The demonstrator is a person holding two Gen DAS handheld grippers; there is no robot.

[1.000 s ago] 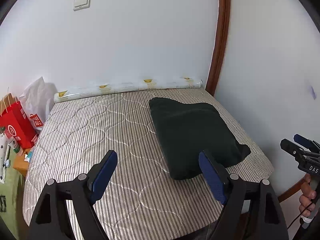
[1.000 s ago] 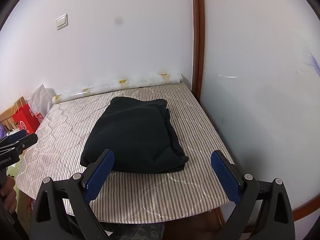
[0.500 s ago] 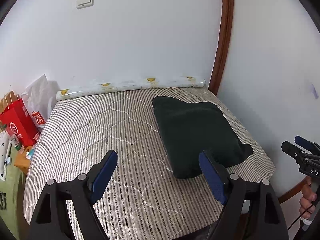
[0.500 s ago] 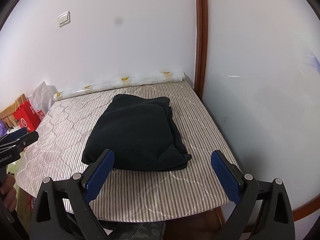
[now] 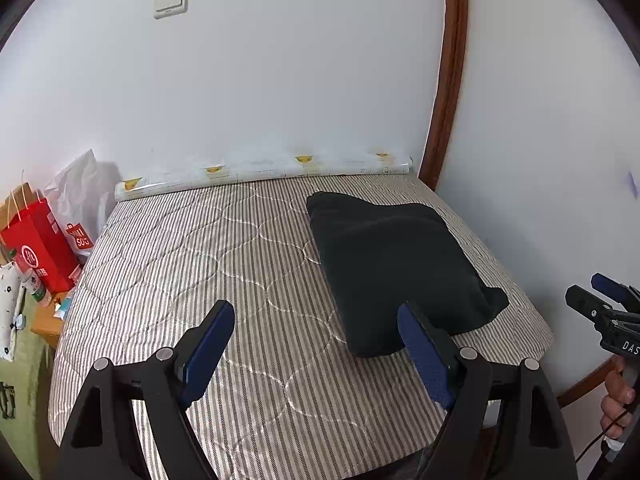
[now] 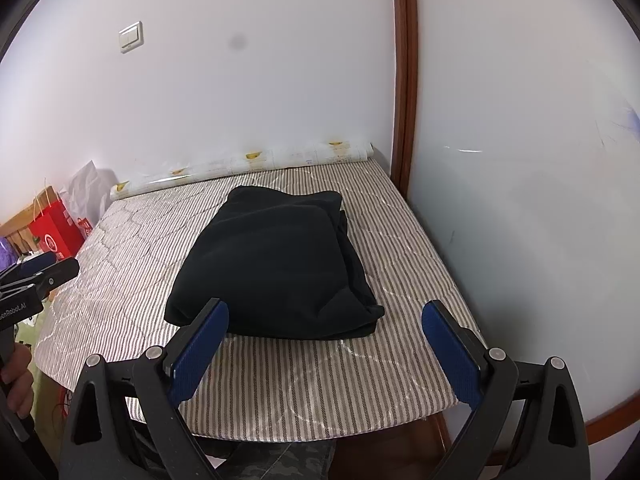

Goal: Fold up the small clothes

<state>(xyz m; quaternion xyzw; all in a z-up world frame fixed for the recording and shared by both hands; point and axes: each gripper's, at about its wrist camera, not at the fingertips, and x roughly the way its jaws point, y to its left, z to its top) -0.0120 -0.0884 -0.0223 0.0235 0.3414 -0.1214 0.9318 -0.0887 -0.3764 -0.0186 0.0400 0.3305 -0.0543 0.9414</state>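
A dark folded garment [image 5: 394,264] [image 6: 276,264] lies on the right half of a striped quilted mattress [image 5: 192,264] [image 6: 320,384]. My left gripper [image 5: 316,316] hovers above the mattress's near edge, open, with nothing between its blue pads; the garment's near corner sits just beyond its right pad. My right gripper [image 6: 325,316] is open too, held short of the garment's near edge, empty. Each gripper shows at the side of the other's view: the right gripper [image 5: 600,296] and the left gripper [image 6: 60,266], each held by a hand.
A rolled printed sheet [image 5: 264,170] [image 6: 248,164] lies along the far wall. White walls and a brown wooden post [image 5: 448,80] [image 6: 402,80] close the right side. A red paper bag [image 5: 38,236] [image 6: 60,228] and white plastic bags stand left of the bed.
Both views have tilted up slightly, so the mattress and garment sit a little lower in frame. The garment lies as before, and both grippers stay open.
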